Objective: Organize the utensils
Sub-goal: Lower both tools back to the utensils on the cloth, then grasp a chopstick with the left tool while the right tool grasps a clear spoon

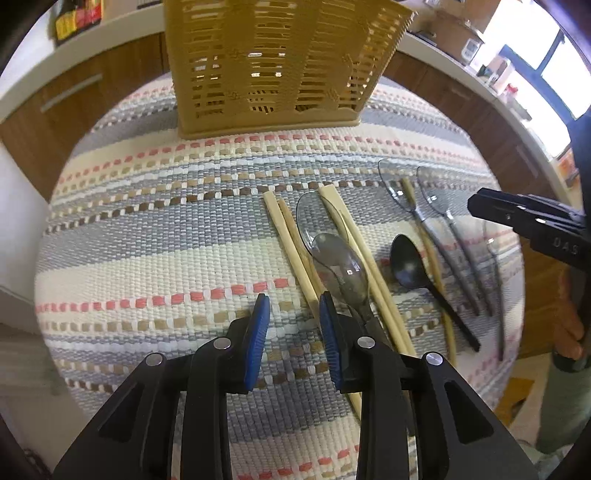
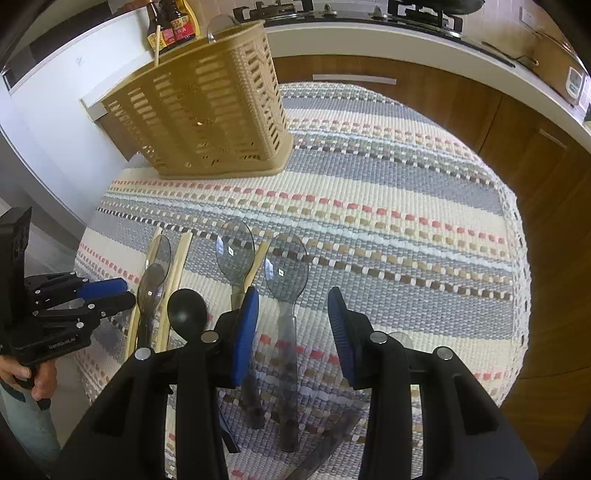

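A tan slotted utensil basket stands at the far side of the striped mat; it also shows in the right wrist view, with a chopstick and a clear spoon in it. Wooden chopsticks, several clear grey spoons and a black spoon lie on the mat. My left gripper is open, low over the mat just left of the chopsticks. My right gripper is open, with a clear spoon lying between its fingers below. The black spoon lies to its left.
The striped woven mat covers a round table. Wooden cabinets and a white counter curve behind, with sauce bottles and a stove. The right gripper shows at the left wrist view's right edge.
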`<action>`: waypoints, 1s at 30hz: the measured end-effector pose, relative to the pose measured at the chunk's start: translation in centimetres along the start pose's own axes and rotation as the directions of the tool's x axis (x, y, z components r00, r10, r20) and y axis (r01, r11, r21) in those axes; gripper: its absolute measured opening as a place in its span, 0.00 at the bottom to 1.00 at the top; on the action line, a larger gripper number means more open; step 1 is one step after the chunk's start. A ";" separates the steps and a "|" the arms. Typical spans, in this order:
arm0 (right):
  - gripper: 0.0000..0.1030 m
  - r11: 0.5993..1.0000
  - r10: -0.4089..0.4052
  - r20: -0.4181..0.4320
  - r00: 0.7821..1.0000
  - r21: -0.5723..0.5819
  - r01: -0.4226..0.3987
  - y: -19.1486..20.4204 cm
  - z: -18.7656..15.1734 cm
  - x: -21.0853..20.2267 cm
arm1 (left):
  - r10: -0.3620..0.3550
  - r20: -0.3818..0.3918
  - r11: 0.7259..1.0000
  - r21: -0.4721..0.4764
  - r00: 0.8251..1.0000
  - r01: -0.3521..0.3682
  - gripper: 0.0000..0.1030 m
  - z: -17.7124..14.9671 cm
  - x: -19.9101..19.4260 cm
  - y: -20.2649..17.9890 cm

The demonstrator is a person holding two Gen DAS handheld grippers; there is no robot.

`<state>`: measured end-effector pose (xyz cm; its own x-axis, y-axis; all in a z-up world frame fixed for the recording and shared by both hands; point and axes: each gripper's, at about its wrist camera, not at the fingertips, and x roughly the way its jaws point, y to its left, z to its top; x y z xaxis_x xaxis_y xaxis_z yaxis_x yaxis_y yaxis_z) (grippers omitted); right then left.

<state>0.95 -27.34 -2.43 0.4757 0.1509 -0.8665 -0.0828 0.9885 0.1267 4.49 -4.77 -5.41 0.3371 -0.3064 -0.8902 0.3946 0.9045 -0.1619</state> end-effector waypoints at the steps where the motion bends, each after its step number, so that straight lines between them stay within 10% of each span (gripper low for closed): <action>1: 0.35 1.000 -0.011 -0.004 1.000 -0.002 0.011 0.0 0.0 0.2 | 0.027 -0.001 1.000 0.012 1.000 -0.027 0.26 0.0 0.2 -0.5; 17: 0.14 0.996 -0.015 -0.156 0.988 -0.087 0.001 0.7 -0.4 3.3 | 0.062 -0.055 0.998 0.029 0.997 -0.060 0.05 0.5 -0.3 0.8; 30: 0.11 0.984 -0.060 -0.266 0.962 -0.175 0.013 2.4 1.7 5.5 | 0.026 -0.140 1.000 0.012 0.990 -0.025 0.29 3.7 1.0 1.5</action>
<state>4.91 -24.10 -6.09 0.2301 0.0827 -0.9696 -0.2289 0.9730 0.0287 8.62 -4.84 -4.97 0.2241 -0.2381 -0.9450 0.3966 0.9080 -0.1347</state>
